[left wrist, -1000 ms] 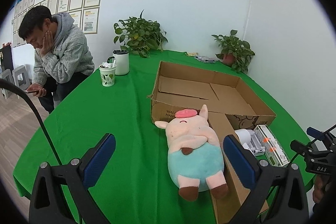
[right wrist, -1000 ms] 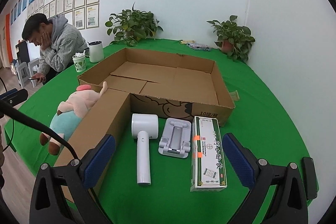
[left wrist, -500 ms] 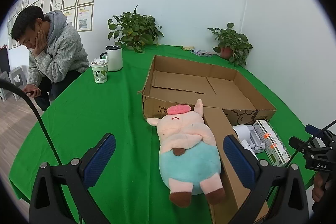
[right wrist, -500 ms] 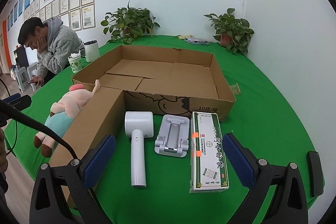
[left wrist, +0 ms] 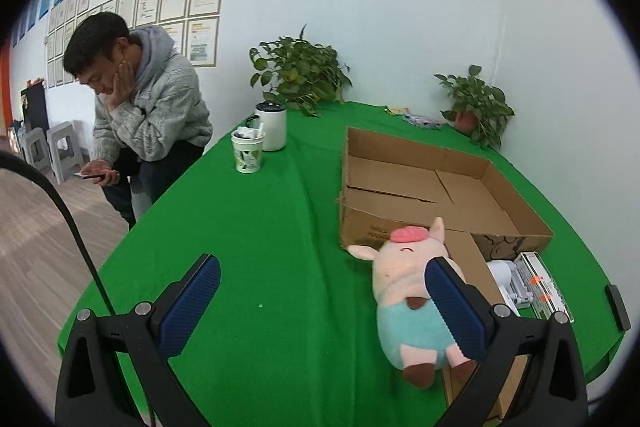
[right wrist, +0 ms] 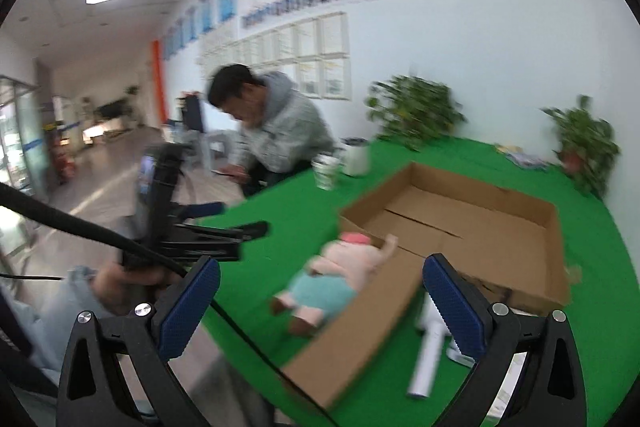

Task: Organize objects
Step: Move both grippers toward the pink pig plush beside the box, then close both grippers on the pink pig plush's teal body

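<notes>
— Green cloth covers the table (left wrist: pixel 260 247). From the left wrist, the left gripper (left wrist: pixel 320 297) gapes wide, holding nothing; the plush pig (left wrist: pixel 408 291) lies against its right finger, the cardboard box (left wrist: pixel 432 187) ahead.

— And the right wrist?

— Blurred. The right gripper (right wrist: pixel 320 297) is spread wide too, and empty. The pig lies ahead between the fingers, beside the box's flap (right wrist: pixel 360 323); a white handheld device (right wrist: pixel 428 351) sits under the right finger.

— Risk?

— I'd guess an off-centre closure of the left fingers could shove the pig aside or snag the flap.

Right wrist view blurred, plush pig (right wrist: pixel 340 277) smeared
</notes>
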A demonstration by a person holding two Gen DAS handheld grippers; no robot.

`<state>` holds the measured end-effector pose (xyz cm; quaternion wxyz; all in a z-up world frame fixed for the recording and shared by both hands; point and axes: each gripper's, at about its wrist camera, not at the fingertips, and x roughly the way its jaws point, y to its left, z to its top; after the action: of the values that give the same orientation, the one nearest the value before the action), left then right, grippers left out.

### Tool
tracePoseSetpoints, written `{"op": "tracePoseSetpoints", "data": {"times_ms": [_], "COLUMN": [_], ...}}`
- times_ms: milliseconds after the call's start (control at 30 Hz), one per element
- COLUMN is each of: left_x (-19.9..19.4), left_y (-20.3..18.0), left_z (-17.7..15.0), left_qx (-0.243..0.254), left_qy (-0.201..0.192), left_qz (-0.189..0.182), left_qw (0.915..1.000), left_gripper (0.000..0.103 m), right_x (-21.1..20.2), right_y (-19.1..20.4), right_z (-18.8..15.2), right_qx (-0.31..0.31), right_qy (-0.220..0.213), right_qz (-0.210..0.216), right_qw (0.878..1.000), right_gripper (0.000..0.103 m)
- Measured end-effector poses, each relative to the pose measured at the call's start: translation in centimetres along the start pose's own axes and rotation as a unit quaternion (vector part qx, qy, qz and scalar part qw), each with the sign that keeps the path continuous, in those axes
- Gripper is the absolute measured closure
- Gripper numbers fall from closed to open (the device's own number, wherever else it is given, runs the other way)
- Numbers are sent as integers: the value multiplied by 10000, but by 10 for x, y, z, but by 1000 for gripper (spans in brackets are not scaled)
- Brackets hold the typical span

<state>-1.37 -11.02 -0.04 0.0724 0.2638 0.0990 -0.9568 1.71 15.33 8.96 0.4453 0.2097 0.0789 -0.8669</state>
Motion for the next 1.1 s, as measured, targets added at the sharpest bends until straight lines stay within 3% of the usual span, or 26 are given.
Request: {"op": "tracePoseSetpoints", "data": {"times_ms": [100, 167, 200, 267, 367, 433, 667, 900, 967, 1000, 1100], "left_x": [-6, -4, 0, 11, 30, 42, 84, 123, 133, 137, 135], "left_y": [24, 29, 29, 24, 12, 3, -32, -51, -51, -51, -49], "left_z": [1, -4, -8, -14, -22, -26, -30, -46, -52, -55, -57], "left_qx": [-263, -332, -341, -321, -189, -116, -167, -412, -491, -597, -644], "left_qy": [40, 102, 168, 342, 623, 745, 1273, 1819, 1960, 2029, 1963], "left_qz": [110, 128, 70, -128, -514, -802, -1769, -2164, -2239, -2410, -2445], "left_qw": [9996, 9993, 9993, 9988, 9966, 9939, 9758, 9583, 9534, 9472, 9474], "left_gripper": [1, 1, 1, 1, 1, 1, 1, 2, 19, 21, 29], "right_x": [7, 31, 46, 85, 127, 134, 119, 106, 106, 106, 106], "right_y": [19, 12, 8, -4, -22, -36, -55, -38, -40, -42, -47], "right_z": [17, 12, 6, -13, -41, -55, -52, -51, -51, -50, -48], "right_qx": [53, 387, 521, 630, 532, 564, 339, -175, -174, -145, -80], "right_qy": [-261, -98, 80, 630, 1397, 1607, 1418, 1297, 1273, 1272, 1231], "right_qz": [956, 1138, 953, 121, -1151, -1594, -2073, -2319, -2356, -2355, -2314], "right_qw": [9951, 9927, 9940, 9959, 9820, 9724, 9674, 9639, 9633, 9634, 9650], "right_gripper": [1, 1, 1, 1, 3, 4, 4, 4, 4, 4, 4]}}
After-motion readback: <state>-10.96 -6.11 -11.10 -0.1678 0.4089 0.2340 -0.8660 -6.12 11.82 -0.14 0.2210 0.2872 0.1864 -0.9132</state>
